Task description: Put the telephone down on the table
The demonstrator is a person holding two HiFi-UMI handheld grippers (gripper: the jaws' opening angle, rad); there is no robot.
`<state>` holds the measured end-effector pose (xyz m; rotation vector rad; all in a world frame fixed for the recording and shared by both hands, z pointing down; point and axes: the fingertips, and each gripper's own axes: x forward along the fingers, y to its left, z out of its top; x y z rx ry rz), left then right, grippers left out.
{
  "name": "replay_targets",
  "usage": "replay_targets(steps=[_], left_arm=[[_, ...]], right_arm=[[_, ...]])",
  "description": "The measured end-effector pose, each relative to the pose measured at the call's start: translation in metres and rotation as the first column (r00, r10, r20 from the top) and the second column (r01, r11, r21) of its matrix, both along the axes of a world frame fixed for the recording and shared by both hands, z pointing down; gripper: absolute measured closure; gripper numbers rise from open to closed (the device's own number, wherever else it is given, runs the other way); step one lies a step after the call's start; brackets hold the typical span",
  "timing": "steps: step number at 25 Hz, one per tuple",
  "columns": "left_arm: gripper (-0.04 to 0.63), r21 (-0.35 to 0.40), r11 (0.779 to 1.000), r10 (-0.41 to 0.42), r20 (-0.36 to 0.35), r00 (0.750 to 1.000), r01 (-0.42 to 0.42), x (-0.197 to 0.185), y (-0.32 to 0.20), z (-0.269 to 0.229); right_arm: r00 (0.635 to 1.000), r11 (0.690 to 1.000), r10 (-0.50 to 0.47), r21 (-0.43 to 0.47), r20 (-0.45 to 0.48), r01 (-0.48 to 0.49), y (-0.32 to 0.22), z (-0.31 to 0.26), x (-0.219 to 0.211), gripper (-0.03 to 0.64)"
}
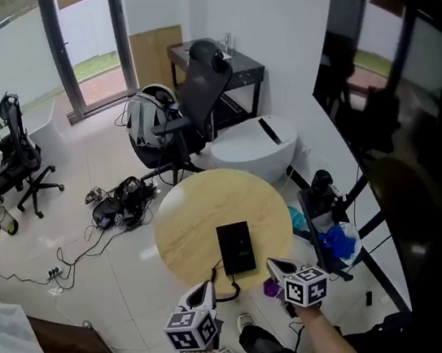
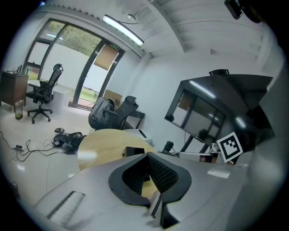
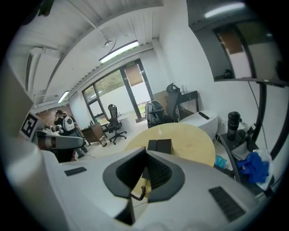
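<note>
Telephone [image 1: 236, 248]: a flat black rectangular set, matte, lying flat with its long side pointing from 6 to 12 o'clock; from the right gripper view it reads as two dark blocks side by side, a narrow one and a wider one. It rests on the round pale wood surface [image 1: 197, 208], at the 6 o'clock part of the top and just inside the rim, and a dark cord [image 3: 141, 193] curls off that near edge. From 9 through 12 to 3 o'clock the wood beyond the set is bare. Around the surface, a black office chair [image 1: 200, 92] stands at 12 o'clock, a low white rounded unit [image 1: 254, 150] at 1 o'clock close to the rim, a large dark screen [image 1: 413, 143] on a stand at 3 o'clock, and a tangle of cables [image 1: 122, 201] on the floor at 9 o'clock. Any print on the telephone is too small to read. Left tongs [image 1: 206, 290] and right tongs [image 1: 273, 265] hang at 6 o'clock off the rim, apart from the telephone, each with its jaws pressed together and nothing between them.
</note>
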<state>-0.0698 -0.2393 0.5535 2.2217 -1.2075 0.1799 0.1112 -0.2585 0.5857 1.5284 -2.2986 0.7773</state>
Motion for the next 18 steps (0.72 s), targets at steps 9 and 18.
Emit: replay_targets(steps=[9,18], left_arm=[[0.611,0.069,0.998,0.004,-0.032,0.999,-0.002,0.003,0.038,-0.033],[0.611,0.107,0.994,-0.013,-0.032,0.999,0.017,0.019,0.100,-0.046]], right_arm=[[0.997,0.997,0.005,0.077,0.082,-0.012,0.059,-0.054,-0.018,0.607],[0.989,0.990,-0.040,0.136,0.139,0.020,0.129,-0.083,-0.019,0.609]])
